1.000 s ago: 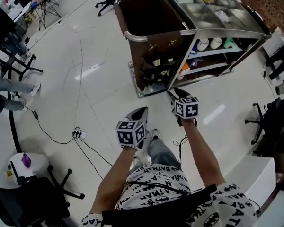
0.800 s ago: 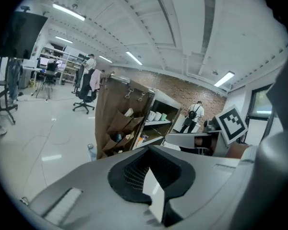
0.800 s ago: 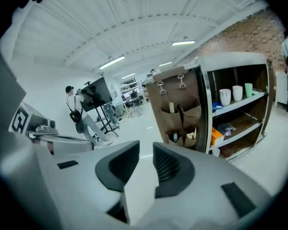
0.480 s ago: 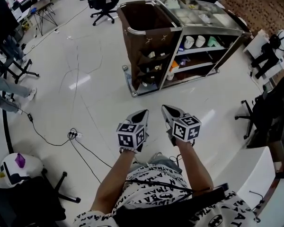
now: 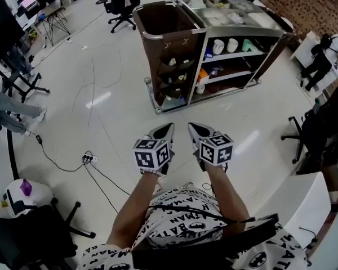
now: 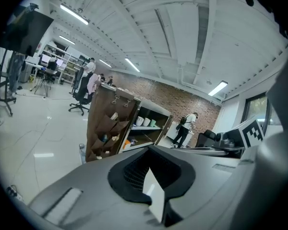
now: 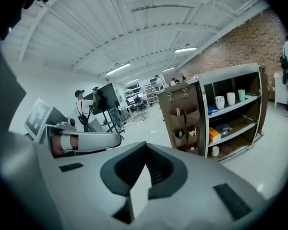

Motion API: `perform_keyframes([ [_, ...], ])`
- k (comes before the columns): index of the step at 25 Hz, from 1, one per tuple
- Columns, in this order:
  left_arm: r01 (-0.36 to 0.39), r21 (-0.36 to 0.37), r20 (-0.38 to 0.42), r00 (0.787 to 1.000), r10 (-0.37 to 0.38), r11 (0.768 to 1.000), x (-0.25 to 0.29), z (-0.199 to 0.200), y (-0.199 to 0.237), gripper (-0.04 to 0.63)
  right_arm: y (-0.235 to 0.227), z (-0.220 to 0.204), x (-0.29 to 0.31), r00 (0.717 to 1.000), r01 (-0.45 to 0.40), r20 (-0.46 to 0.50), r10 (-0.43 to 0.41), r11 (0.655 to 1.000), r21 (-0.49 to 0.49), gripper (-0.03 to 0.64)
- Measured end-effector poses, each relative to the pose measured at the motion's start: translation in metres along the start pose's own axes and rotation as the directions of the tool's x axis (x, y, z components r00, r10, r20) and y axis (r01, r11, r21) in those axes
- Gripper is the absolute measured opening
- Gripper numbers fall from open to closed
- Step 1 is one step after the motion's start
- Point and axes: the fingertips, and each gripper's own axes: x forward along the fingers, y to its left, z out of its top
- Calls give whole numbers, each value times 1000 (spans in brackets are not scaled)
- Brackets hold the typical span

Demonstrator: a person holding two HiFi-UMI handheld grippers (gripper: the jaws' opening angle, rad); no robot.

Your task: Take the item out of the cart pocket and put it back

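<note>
Look low in the middle of the head view for the left tongs (image 5: 169,127) and the right tongs (image 5: 191,126), side by side. Find both shut tight, with nothing inside. Look to the top middle for the cart (image 5: 174,36), well apart from both tongs. Spot the brown pockets (image 5: 177,75) on its near side, stacked in rows, with small things (image 5: 172,62) poking out. Cannot tell from here which 1 to take. Expect the item to sit in 1 of those pockets, not yet touched.

To do this step well:

- Walk right up to the brown side first.
- Keep the pockets in the middle of the tongs' view.
- Pick 1 pocket and 1 thing only.
- Open the tongs wide before reaching in, not after.
- Go in from the top, straight down, so as not to squash the soft-looking pocket shut.
- Pinch the part poking out and squeeze gently, since probably small and light.
- Pull up slowly and mind the pocket lip.
- Remember the pocket, to put the thing back in the same 1.
- Keep the other tongs out of the way, or use them to hold the pocket open.
</note>
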Motion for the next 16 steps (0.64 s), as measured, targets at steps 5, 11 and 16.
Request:
perform_keyframes([
  [5,-19,17,32,999,18,1000,-2,5,-6,2,-14,-3,-10,1000,0,7,0,1000,28,0],
  [11,-35,6,43,998,34,999,-1,4,-5,2,-14,-10,-9,1000,-27,-8,28,998,52,0],
  [16,-34,3,37,999,34,999,4,1,-8,2,-16,-9,-9,999,-29,-11,30,999,35,0],
])
